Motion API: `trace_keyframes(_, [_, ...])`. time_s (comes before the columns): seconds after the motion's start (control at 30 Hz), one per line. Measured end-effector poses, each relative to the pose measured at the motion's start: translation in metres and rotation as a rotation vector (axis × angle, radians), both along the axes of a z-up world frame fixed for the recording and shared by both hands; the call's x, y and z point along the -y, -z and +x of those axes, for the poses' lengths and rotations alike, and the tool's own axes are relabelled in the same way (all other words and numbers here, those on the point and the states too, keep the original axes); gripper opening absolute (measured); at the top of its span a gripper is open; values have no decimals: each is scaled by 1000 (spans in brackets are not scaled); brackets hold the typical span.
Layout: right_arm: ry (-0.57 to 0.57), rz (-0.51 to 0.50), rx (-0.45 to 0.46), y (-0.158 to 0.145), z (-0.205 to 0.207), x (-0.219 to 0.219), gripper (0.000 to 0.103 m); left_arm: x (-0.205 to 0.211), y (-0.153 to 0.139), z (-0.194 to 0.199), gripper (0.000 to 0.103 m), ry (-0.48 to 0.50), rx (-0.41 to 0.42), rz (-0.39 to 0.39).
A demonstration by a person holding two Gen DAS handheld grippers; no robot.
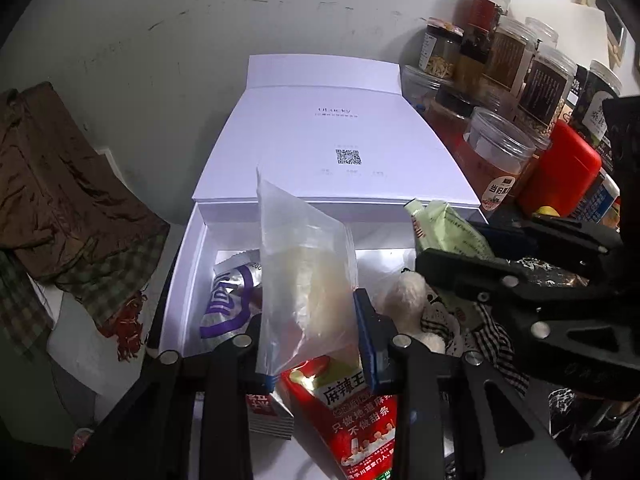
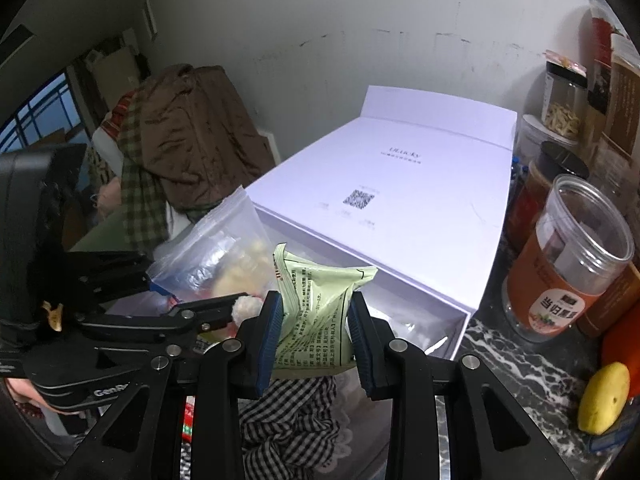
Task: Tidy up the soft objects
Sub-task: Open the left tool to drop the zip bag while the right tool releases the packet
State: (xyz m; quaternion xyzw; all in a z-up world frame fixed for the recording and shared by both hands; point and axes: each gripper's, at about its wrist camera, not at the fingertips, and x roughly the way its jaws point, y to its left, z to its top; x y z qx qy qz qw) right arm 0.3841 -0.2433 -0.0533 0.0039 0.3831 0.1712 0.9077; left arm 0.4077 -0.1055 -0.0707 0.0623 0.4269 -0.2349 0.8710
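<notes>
My left gripper (image 1: 312, 344) is shut on a clear zip bag (image 1: 304, 264) with pale contents, held upright over the open white box (image 1: 188, 280). Inside the box lie a silver and purple pouch (image 1: 228, 300), a red snack pack (image 1: 356, 412), a white plush toy (image 1: 404, 296) and a black-and-white checked cloth (image 1: 488, 340). My right gripper (image 2: 314, 312) is shut on a crumpled pale green packet (image 2: 320, 292), above the checked cloth (image 2: 288, 412) and the box (image 2: 440, 296). It shows in the left wrist view as the right gripper (image 1: 452, 244) beside the bag.
The box's white lid (image 1: 336, 140) lies folded back toward the wall. Several jars (image 1: 500, 160) and a red container (image 1: 564, 168) crowd the right side. A lemon (image 2: 604, 398) lies on the marble top. A brown jacket (image 2: 188, 132) is heaped on the left.
</notes>
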Motion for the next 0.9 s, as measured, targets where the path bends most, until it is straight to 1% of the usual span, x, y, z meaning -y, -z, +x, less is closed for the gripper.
trace_keyframes(0.1, [-12,-11,-11,5,1,-4,33,0,1,2,31,-5,-16,5])
trace_keyframes(0.3, [4,7,-27,0,4,-3,35,4,4,9,33,-40,-60,35])
trace_keyframes(0.37, [11,6,-34,-1,3,-3,35,6,4,9,34,-48,-65,52])
trace_keyframes(0.47, [14,6,-47,-6,0,-1,38,9,1,8,34,-57,-63,76])
trace_keyframes(0.5, [15,6,-48,-8,-2,0,45,10,0,7,34,-60,-62,82])
trace_keyframes(0.53, [16,8,-46,-11,-4,0,56,11,-1,6,35,-63,-62,84])
trace_keyframes(0.57, [13,10,-40,-13,-6,1,60,10,-3,6,35,-68,-63,84])
trace_keyframes(0.6, [13,6,-33,-16,-8,2,62,10,-5,5,35,-75,-64,81])
trace_keyframes(0.67, [19,-18,-25,-20,-13,4,62,9,-9,2,35,-87,-62,84])
trace_keyframes(0.73, [31,-29,-24,-25,-16,7,62,9,-13,-2,36,-101,-49,106])
trace_keyframes(0.77, [33,-31,-22,-27,-19,8,62,9,-16,-3,38,-105,-43,113])
trace_keyframes(0.8, [33,-35,-17,-30,-22,9,62,10,-19,-5,46,-111,-34,120])
trace_keyframes(0.83, [34,-41,-12,-32,-25,9,62,10,-21,-7,58,-113,-25,125])
trace_keyframes(0.87, [36,-51,-4,-35,-28,10,62,11,-25,-11,64,-116,-5,136])
trace_keyframes(0.9, [37,-60,3,-37,-31,10,62,11,-27,-12,75,-123,11,150])
